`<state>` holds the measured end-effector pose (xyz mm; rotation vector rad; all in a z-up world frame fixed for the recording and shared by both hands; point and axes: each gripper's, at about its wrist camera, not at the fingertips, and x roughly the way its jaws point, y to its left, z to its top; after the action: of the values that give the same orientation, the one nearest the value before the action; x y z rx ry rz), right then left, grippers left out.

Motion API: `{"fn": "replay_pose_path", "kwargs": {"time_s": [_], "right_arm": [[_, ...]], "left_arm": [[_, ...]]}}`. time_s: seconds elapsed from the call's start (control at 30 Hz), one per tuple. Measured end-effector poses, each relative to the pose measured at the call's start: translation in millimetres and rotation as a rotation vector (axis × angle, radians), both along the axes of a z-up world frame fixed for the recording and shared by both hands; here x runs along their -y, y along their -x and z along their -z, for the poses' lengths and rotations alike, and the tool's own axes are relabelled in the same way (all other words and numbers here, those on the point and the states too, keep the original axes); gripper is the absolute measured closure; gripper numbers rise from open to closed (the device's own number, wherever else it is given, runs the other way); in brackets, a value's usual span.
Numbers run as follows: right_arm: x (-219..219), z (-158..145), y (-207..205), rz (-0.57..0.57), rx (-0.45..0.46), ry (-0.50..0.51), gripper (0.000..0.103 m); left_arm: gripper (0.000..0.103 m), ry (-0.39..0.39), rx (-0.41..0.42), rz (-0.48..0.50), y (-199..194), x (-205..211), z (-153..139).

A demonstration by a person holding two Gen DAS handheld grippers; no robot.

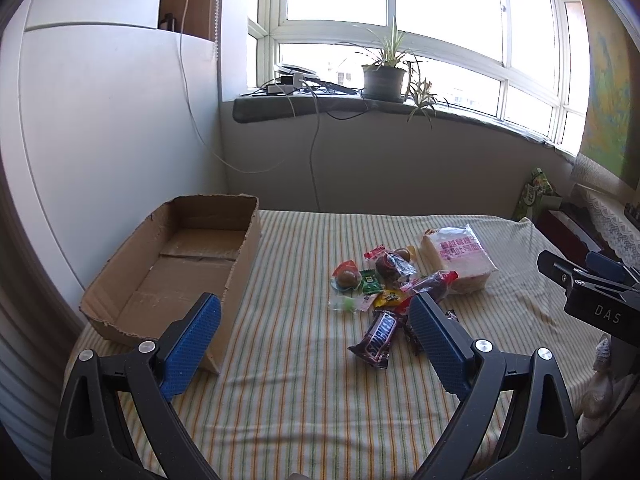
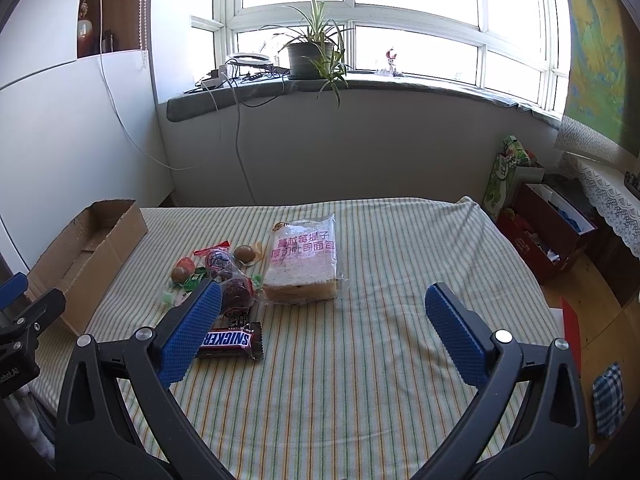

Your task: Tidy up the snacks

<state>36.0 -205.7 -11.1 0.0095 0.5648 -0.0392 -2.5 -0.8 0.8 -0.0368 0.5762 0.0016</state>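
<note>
Hand-held grippers, left point(image 1: 314, 316) & right point(image 2: 322, 306): both wide open, empty, above striped cloth point(image 2: 360, 380).

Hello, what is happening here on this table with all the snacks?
A person holds a two-finger gripper in each hand above a table with a striped cloth. Both the left gripper and the right gripper are open and hold nothing. A pile of snacks, among them a Snickers bar and a bag of sliced bread, lies on the cloth. The cardboard box to the left has nothing in it, so sorting has not started.
</note>
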Motion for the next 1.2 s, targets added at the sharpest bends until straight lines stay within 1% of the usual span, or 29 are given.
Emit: {"fn": "replay_pose_path", "kwargs": {"time_s": [0.73,1.13,1.2], "right_arm": [[-1.0,3.5,-2.3,-0.005,-0.005,0.000,0.000],[-2.0,6.1,-2.8,-0.014,-0.007,0.001,0.000],[-2.1,6.1,-2.8,-0.014,-0.009,0.001,0.000]], "left_arm": [[0.010,0.000,-0.001,0.005,-0.8,-0.7,2.3],[0.013,0.007,-0.009,0.015,-3.0,0.4,5.7],[0.015,0.008,-0.010,0.017,-2.9,0.5,6.1]]}}
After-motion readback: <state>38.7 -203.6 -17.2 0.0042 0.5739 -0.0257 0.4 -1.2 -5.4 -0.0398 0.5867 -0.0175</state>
